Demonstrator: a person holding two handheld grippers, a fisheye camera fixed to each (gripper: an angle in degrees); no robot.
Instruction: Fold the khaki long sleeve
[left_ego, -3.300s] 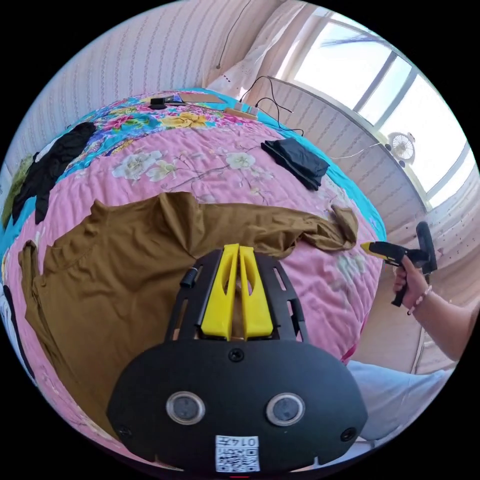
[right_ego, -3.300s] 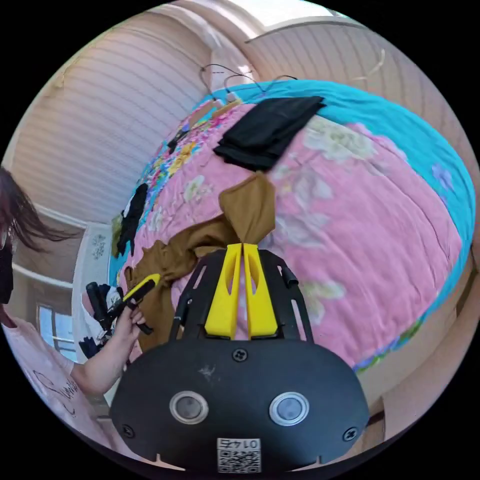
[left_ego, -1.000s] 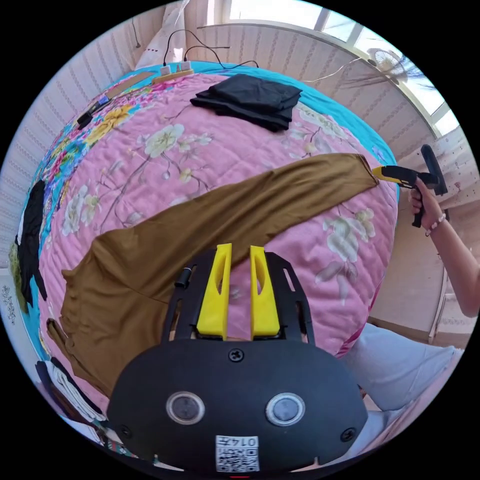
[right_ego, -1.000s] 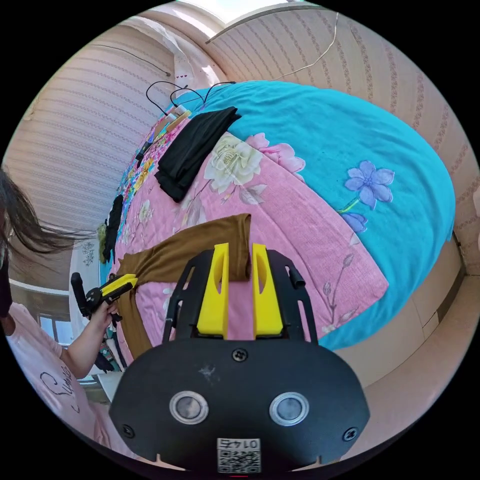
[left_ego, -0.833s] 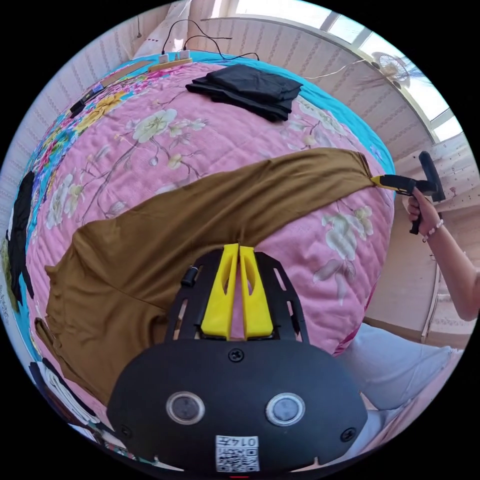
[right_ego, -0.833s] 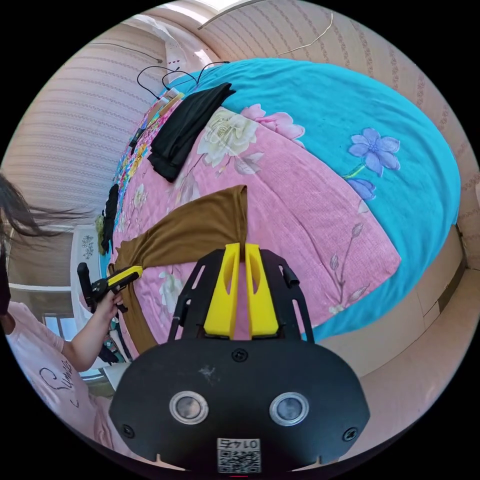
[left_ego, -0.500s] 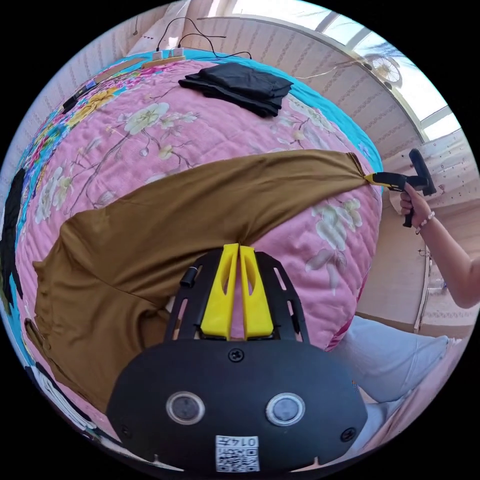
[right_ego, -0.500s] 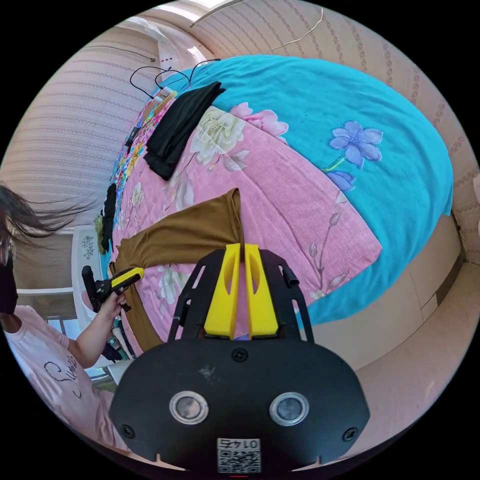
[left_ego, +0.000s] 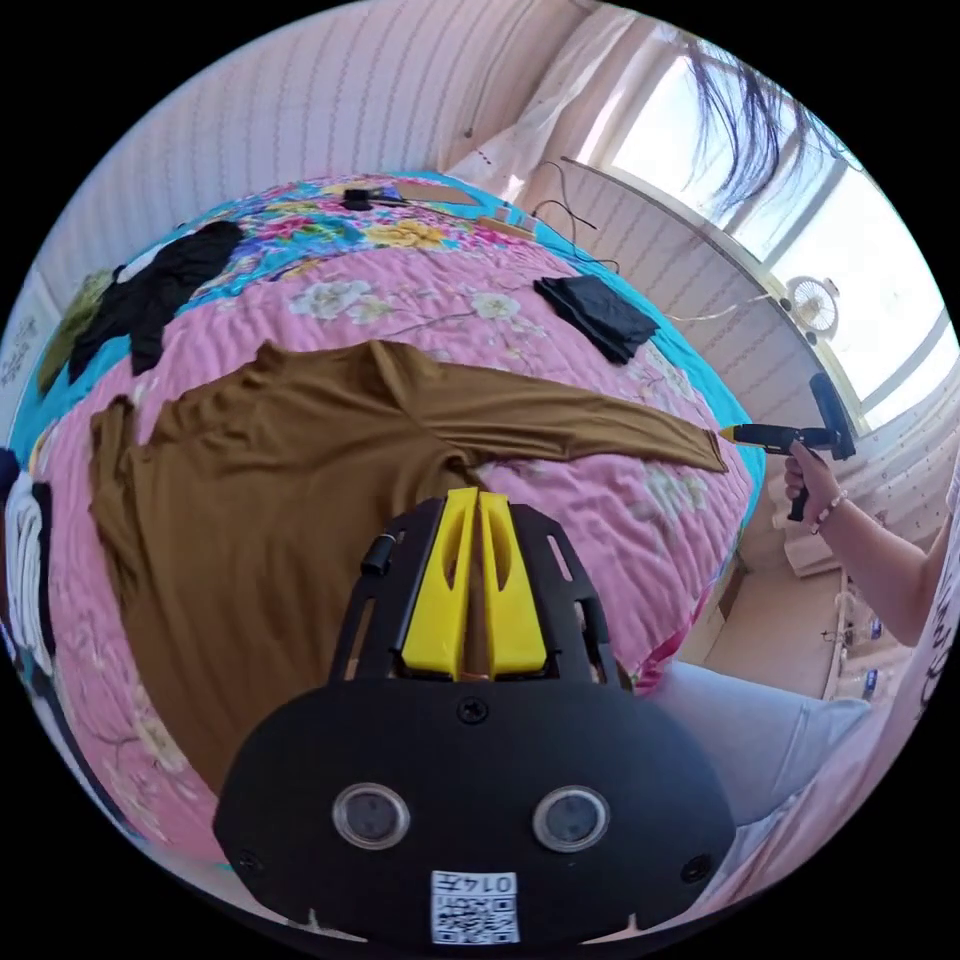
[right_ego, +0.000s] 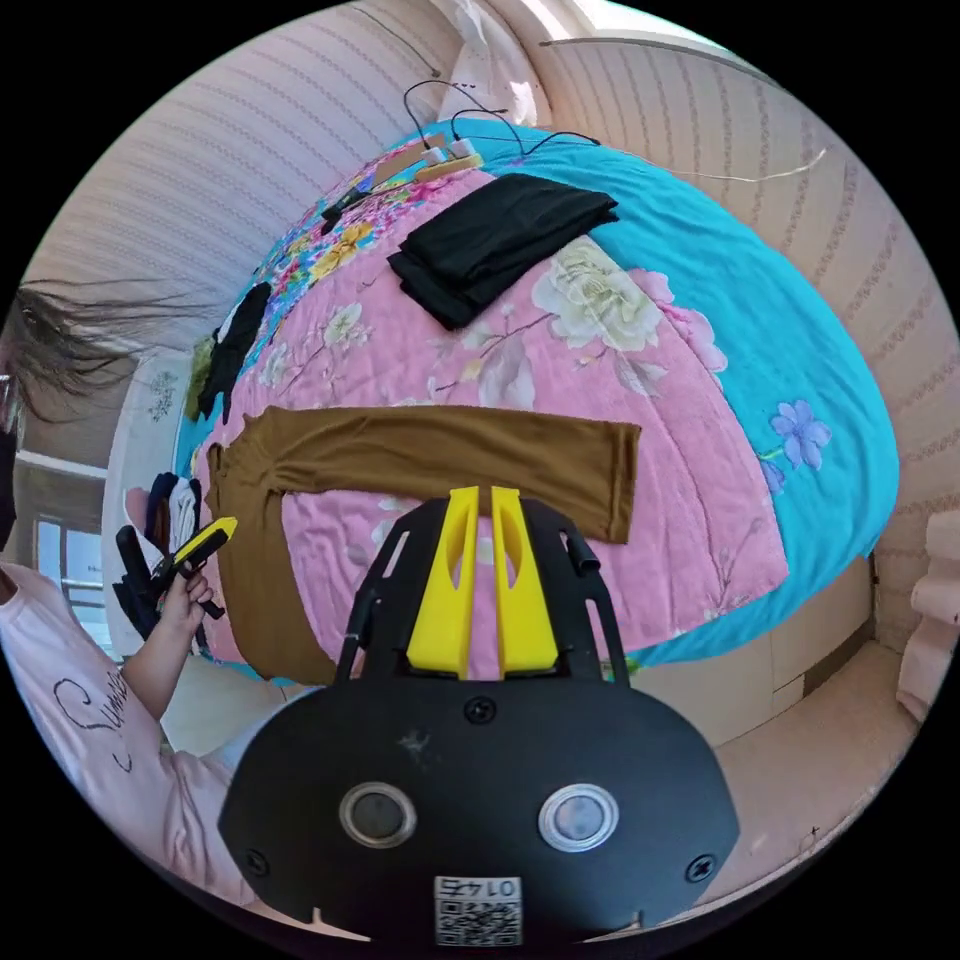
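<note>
The khaki long sleeve shirt (left_ego: 260, 500) lies spread flat on the pink quilt (left_ego: 620, 530). One sleeve (right_ego: 430, 450) is stretched out straight, and its cuff (right_ego: 620, 480) lies flat. My left gripper (left_ego: 470, 495) is shut and hovers above the underarm with no cloth lifted into it. In the right gripper view, a hand holds the left gripper (right_ego: 225, 527) beside the shirt's body (right_ego: 250, 580). My right gripper (right_ego: 478, 492) is shut and empty above the sleeve's near edge. In the left gripper view, the right gripper (left_ego: 728, 432) sits just past the cuff.
A folded black garment (right_ego: 500, 245) lies further up the bed, and a loose black garment (left_ego: 150, 290) lies near the far side. A power strip with cables (right_ego: 440, 160) is at the head end. The blue sheet (right_ego: 800, 330) drops off at the bed's edge. The person's legs (left_ego: 760, 730) are against the near side.
Half a second ago the left gripper held the underarm and the right gripper held the cuff, pulling the sleeve taut. Now the shirt lies flat, and both grippers have let go and risen.
</note>
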